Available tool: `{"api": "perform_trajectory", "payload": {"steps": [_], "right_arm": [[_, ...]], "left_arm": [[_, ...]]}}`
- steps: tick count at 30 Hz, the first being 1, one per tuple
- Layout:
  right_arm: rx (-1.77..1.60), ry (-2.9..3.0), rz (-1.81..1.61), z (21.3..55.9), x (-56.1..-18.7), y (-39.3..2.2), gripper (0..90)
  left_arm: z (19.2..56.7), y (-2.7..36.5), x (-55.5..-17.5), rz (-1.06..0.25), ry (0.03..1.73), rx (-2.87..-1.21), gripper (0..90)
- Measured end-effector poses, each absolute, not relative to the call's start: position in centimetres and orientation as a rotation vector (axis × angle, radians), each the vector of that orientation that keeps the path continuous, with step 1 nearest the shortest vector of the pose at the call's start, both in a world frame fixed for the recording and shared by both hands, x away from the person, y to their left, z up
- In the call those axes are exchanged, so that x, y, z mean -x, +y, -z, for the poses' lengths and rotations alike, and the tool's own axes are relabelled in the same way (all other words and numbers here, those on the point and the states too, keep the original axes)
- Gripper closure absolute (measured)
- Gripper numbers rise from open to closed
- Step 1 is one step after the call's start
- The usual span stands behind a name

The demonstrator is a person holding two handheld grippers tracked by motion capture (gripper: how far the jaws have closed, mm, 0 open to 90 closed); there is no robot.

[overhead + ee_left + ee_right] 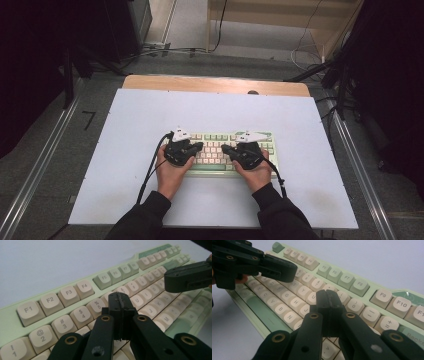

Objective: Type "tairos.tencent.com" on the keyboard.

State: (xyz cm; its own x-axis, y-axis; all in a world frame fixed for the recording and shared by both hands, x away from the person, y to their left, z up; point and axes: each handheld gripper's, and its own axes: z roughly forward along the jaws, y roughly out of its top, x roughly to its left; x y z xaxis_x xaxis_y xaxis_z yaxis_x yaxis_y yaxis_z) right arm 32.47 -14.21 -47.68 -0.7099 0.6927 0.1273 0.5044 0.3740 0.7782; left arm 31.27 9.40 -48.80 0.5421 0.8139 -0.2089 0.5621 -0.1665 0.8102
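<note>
Wore black sleeves (150,212); carried black grippers, left gripper (199,146) and right gripper (226,148), brass-riveted, grey-plated, trailing black cables (149,170).

The white mat (150,115) lay bare on every side of the keyboard (220,137), so I had open room to the far edge, to both side edges and along the near edge beside my sleeves. Over the keys it was tight: my left gripper (199,146) and right gripper (225,148) pointed at each other above the middle rows, jaws pressed together, tips near but apart. In the left gripper view the right one's tip (186,277) hung across the upper right. In the right gripper view the left one (259,263) barred the upper left.
</note>
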Motion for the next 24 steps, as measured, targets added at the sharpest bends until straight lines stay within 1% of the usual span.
{"api": "perform_trajectory", "payload": {"steps": [12, 24], "right_arm": [[-1.072, 2.408, -1.253, 47.6, -32.4, -14.3, 88.2], [-1.076, 2.406, -1.257, 47.5, -32.4, -14.5, 88.2]], "left_arm": [[48.3, 11.3, -30.9, -0.347, 1.158, -1.813, 90.0], [48.4, 12.6, -30.6, -0.358, 1.181, -1.810, 90.0]]}}
